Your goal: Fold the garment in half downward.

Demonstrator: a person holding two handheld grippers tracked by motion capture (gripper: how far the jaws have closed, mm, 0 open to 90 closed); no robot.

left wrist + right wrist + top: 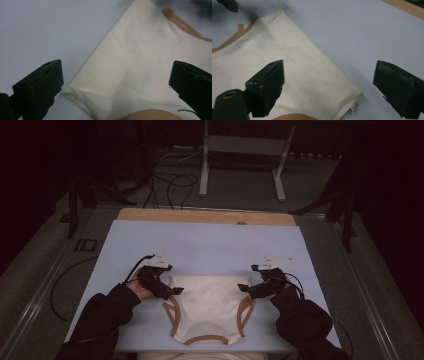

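- The cream garment (207,307) with brown trim lies flat on the pale blue table cover (210,242), toward the near edge of the cover and about in the middle of its width.
- The brown trim (206,339) runs along the near hem of the garment and up both side openings.
- The left gripper (167,291) is at the far left corner of the garment, held by the person's left hand (140,291) in a black sleeve.
- In the left gripper view its jaws stand wide apart, one on each side of the garment corner (68,91); they hold nothing, and the cloth between them lies flat on the cover.
- The right gripper (248,291) is at the far right corner of the garment.
- In the right gripper view its jaws are also wide open over that corner (355,96), with one jaw above the cloth and the other above the bare cover; a small white label (352,107) shows at the corner's edge.
- Beyond the garment, the wooden edge (205,216) of the table shows past the far side of the cover.
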